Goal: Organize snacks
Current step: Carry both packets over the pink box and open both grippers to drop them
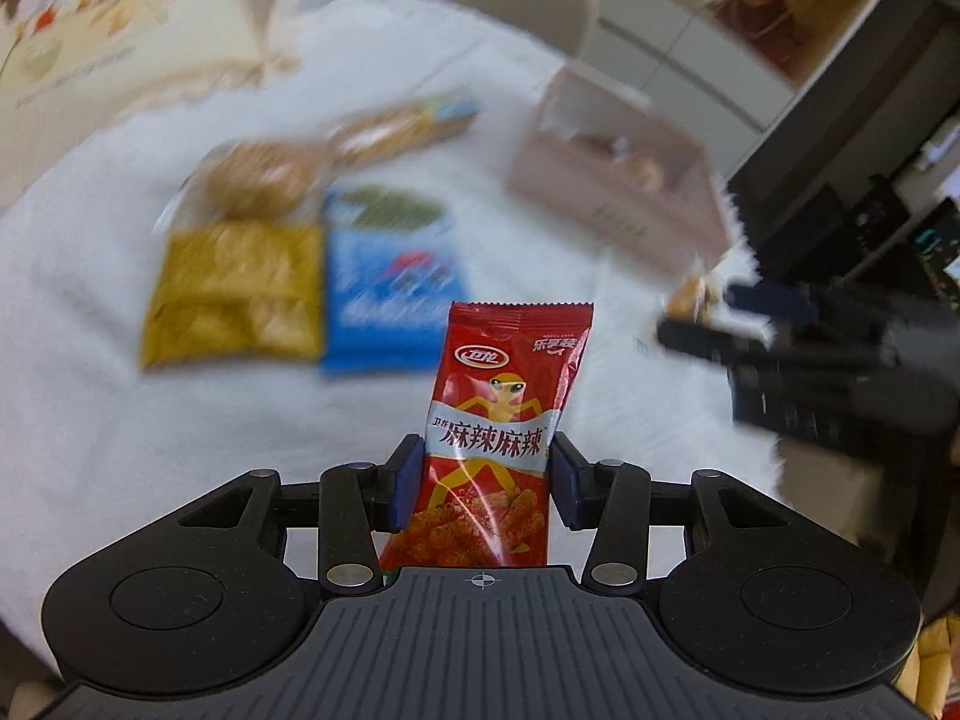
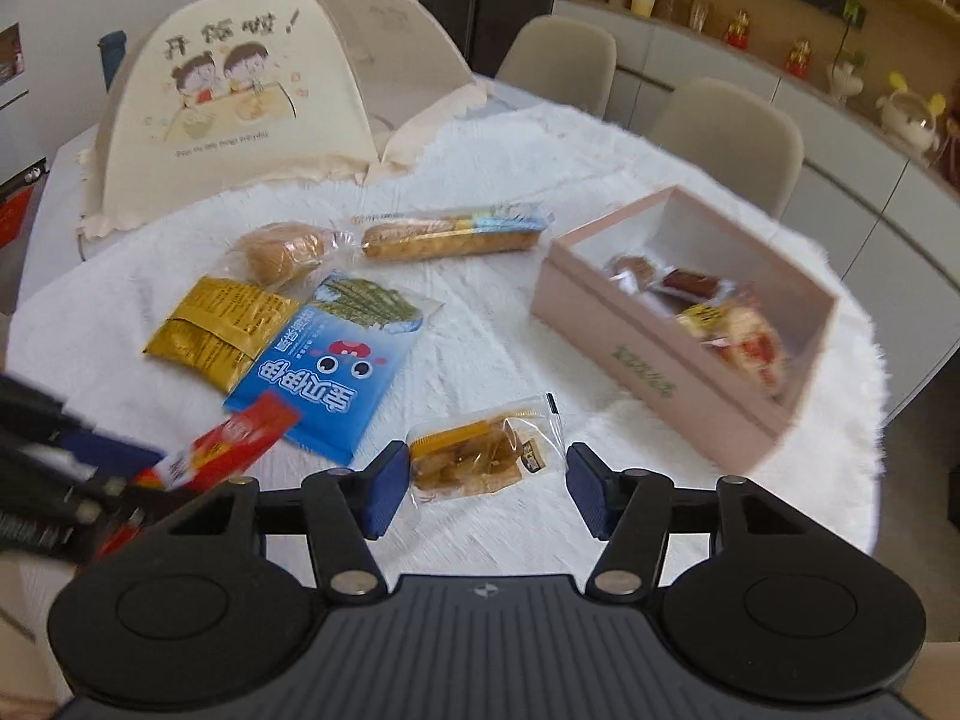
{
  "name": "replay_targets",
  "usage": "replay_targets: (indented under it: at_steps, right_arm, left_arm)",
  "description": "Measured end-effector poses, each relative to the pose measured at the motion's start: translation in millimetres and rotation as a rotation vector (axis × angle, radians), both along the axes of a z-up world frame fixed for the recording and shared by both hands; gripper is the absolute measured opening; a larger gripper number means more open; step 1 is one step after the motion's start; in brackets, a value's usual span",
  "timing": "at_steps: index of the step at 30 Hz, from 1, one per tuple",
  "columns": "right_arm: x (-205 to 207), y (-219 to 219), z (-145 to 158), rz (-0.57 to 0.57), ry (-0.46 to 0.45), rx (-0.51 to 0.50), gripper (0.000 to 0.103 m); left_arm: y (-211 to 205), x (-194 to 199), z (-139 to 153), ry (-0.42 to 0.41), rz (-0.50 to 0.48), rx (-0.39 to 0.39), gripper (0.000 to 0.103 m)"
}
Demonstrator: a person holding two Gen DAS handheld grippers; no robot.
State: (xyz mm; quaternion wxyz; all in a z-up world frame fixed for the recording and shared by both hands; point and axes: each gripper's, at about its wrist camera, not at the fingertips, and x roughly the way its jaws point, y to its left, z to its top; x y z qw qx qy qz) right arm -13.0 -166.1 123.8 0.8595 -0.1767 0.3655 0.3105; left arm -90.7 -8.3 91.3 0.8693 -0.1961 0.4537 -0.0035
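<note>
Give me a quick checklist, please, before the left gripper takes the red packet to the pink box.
1. Grip on the red packet: ok, the left gripper is shut on its middle, packet upright.
2. Packet clear of the table: ok, in the right wrist view it hangs above the blue bag.
3. Room in the pink box: ok, open top, snacks only in part of it.
4. Path to the box: cannot tell, the right gripper sits between them, over the clear packet.
5. Right gripper state: ok, open, holding nothing.
</note>
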Motion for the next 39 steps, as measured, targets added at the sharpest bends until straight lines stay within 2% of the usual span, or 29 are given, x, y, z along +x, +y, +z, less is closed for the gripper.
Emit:
replay_targets:
  at_steps: [2,7,12,16,18,21,24,27,30,33,34,36,39]
  right_arm:
    - [-0.8,-16.0,13.8,-0.01,-0.01,0.016,0.058]
    - [11.4,-49.8,41.1,-0.041,-0.056,0.073,0.058]
    - [29.5,-76.6,49.0,-0.063,-0.097,0.089,0.058]
    - [47.5,-91.3,44.3,-0.069,-0.082,0.117,0.058]
    - [56.1,-94.2,38.7,-0.057,-0.059,0.134,0.058]
    - [65.1,-93.2,25.3,-0.041,-0.039,0.133,0.058]
    - [72.3,-93.9,10.3,-0.017,0.003,0.137,0.058]
    - [84.7,-100.4,8.6,-0.023,0.015,0.162,0.058]
    - [107.8,-102.4,27.1,-0.034,-0.018,0.219,0.058]
    - [150.5,-90.4,54.7,-0.068,-0.044,0.256,0.059]
    - [167.4,-84.0,61.4,-0.073,-0.028,0.264,0.063]
    - [201.4,-72.0,64.7,-0.059,0.059,0.269,0.071]
    - [233.3,-67.4,56.7,-0.099,0.148,0.306,0.071]
  left_arm:
    - [-8.8,14.8,21.1,-0.055,-0.011,0.01,0.049]
    - [-40.7,80.6,88.9,-0.212,-0.067,0.099,0.05]
    - [-77.8,157.7,131.1,-0.286,-0.091,0.194,0.05]
    - [-93.5,216.5,134.7,-0.284,-0.091,0.175,0.053]
    - [-99.0,246.6,119.4,-0.24,-0.099,0.189,0.052]
    - [-101.4,264.5,100.8,-0.209,-0.061,0.228,0.05]
    - [-88.9,263.3,91.8,-0.212,-0.011,0.149,0.05]
    - [-61.5,237.4,85.6,-0.242,0.097,0.065,0.05]
    - [-31.6,205.8,73.6,-0.235,0.211,0.027,0.05]
    - [-4.3,176.3,50.1,-0.172,0.302,-0.038,0.05]
    - [2.8,166.7,42.6,-0.144,0.323,-0.044,0.05]
    - [14.9,148.0,31.8,-0.098,0.353,-0.026,0.05]
    - [34.0,116.4,21.8,-0.061,0.384,0.017,0.05]
